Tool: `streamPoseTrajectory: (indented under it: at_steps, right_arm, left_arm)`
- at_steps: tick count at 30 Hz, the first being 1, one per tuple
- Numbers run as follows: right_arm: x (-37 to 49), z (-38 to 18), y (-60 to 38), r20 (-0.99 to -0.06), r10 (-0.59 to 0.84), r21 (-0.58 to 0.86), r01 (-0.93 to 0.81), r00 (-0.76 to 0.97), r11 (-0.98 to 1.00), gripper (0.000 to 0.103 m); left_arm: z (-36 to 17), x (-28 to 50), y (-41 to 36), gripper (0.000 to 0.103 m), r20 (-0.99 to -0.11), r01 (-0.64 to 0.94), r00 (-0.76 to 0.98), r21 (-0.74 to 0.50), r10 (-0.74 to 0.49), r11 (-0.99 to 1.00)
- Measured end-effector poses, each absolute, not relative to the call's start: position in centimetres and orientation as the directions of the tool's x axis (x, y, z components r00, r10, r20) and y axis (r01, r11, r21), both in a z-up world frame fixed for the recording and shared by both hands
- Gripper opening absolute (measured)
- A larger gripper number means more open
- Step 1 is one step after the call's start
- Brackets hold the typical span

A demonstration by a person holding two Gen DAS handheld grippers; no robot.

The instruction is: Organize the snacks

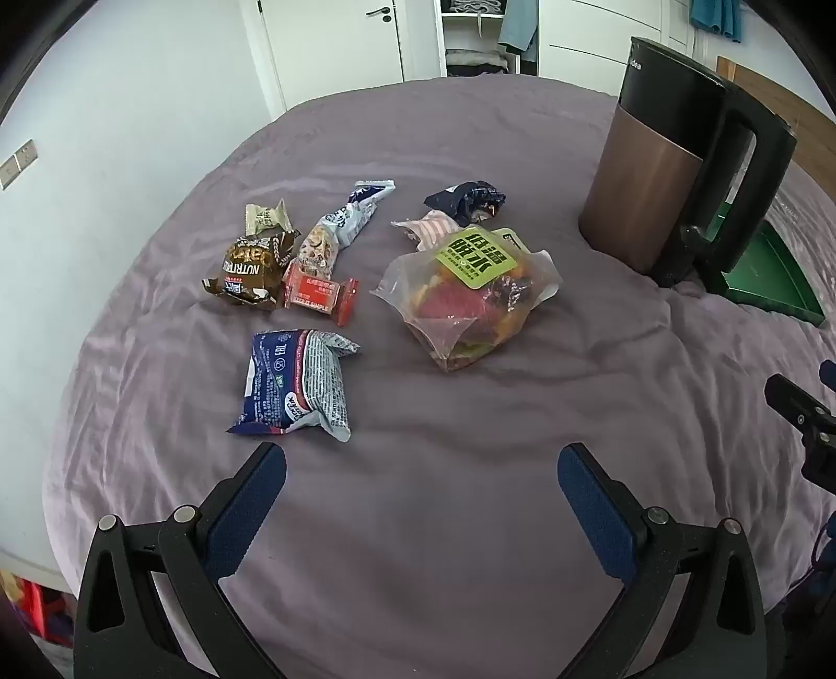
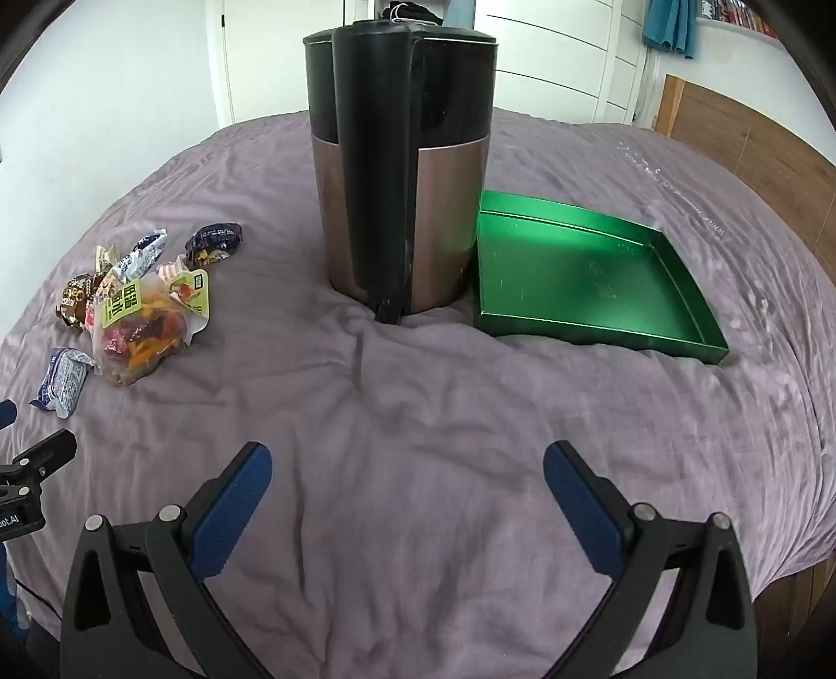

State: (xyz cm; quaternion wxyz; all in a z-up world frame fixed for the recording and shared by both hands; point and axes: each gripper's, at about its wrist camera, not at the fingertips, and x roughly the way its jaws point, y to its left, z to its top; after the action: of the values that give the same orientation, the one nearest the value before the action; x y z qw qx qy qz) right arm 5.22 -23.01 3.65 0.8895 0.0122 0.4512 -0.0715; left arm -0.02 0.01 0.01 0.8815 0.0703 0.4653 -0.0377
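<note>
Both hand-held grippers, left (image 1: 420, 467) and right (image 2: 407, 465), gape empty above the purple bedsheet (image 1: 444, 522). Nearest the left one: blue-and-white crinkly foil snack packet (image 1: 295, 381), probably light, soft and slippery; pinch its puffed middle.

Purple-sheeted bed (image 1: 444, 496), white wall (image 1: 130, 104), wardrobe (image 1: 470, 36).

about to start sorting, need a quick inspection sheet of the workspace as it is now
surface: wrinkled purple bedsheet.
job's things: snack packets lie loose, among them a blue-and-white packet and a clear bag with green label; green tray holds nothing.
clutter: electric kettle stands beside the tray.
grippers: left gripper and right gripper, jaws open, holding nothing.
cables: nothing seen.
surroundings: white door, open wardrobe, wooden headboard.
</note>
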Motion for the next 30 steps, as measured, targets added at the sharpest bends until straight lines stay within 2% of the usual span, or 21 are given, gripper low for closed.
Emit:
streamPoseTrajectory:
  at_steps: [30]
  right_arm:
    - [5.1, 3.0, -22.3, -0.811, -0.111, -0.04, 0.135, 0.574, 0.99, 0.103]
  left_arm:
    - [-1.0, -0.4, -0.2, 0.102, -0.839, 0.135, 0.543, 0.07, -0.015, 0.988]
